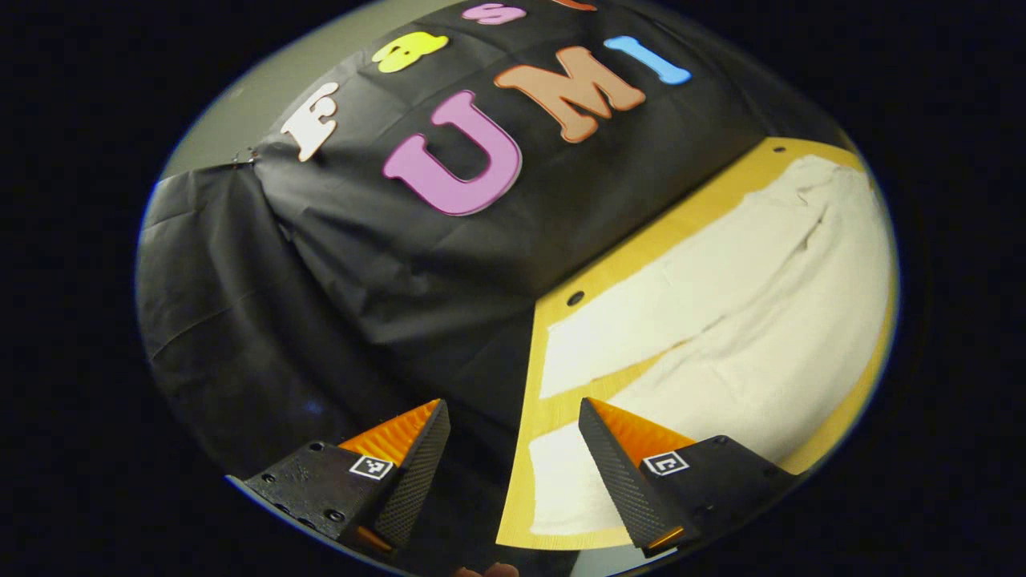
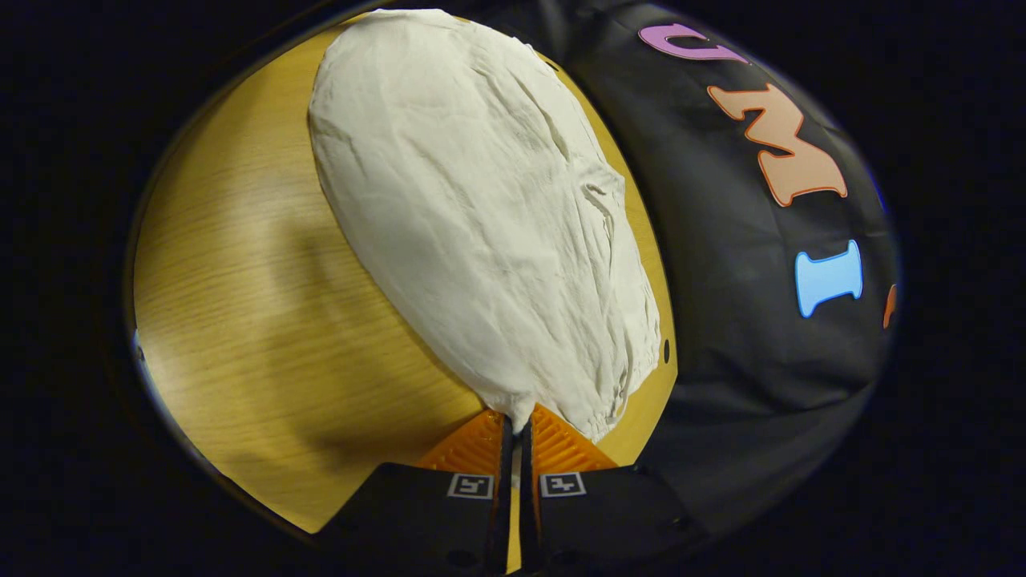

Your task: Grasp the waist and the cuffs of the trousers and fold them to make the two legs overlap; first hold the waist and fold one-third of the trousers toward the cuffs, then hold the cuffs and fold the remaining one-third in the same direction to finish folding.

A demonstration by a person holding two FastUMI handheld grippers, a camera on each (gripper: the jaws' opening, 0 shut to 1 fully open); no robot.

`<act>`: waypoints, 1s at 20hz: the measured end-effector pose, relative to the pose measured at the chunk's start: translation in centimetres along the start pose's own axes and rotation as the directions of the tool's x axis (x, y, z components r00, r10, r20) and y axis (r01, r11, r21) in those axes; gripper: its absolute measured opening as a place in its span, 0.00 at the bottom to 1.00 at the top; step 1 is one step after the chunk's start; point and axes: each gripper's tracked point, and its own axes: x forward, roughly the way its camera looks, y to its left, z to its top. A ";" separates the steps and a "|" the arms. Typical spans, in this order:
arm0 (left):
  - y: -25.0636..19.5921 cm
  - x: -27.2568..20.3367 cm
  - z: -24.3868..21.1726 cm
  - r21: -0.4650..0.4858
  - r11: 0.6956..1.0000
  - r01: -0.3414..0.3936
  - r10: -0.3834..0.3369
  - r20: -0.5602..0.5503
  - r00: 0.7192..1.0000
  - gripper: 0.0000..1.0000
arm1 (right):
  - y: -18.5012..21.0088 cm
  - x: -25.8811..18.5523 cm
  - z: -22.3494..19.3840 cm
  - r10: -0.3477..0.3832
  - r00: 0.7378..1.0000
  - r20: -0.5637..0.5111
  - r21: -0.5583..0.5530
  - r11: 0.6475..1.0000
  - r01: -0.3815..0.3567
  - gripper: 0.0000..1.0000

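Our right gripper (image 2: 515, 425) pinches the trousers' (image 2: 481, 216) edge, probably the waist, lifting the cloth off the wooden table (image 2: 240, 320). Our left gripper (image 1: 513, 417) hangs wide apart above the table's corner, holding nothing.

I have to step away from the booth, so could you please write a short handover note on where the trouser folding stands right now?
Right gripper: shut on an edge of the trousers; which end of them I cannot tell.
Left gripper: fingers open, holding nothing, poised over the table edge at the trousers' two separate ends.
Trousers: cream, lying along the wooden table; in the left gripper view the legs lie apart.
Done: one grasp taken.
Left: left gripper's grasp, overlapping the legs, then both one-third folds.
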 end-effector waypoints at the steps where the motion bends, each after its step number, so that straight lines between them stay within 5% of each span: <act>1: -0.8 -0.2 -1.6 0.022 0.999 0.032 -0.032 -0.028 0.999 0.97 | 0.1 0.0 0.0 0.001 1.000 -0.001 0.007 1.000 -0.001 0.07; 7: -4.9 -2.2 -8.4 0.154 0.963 0.220 -0.192 -0.175 0.966 0.96 | 0.1 -0.1 0.1 -0.009 1.000 0.001 -0.014 1.000 0.009 0.07; 20: -8.4 -1.9 -14.4 0.318 0.841 0.438 -0.324 -0.353 0.878 0.97 | 0.1 -0.2 0.0 -0.042 0.999 0.000 -0.021 0.999 0.042 0.07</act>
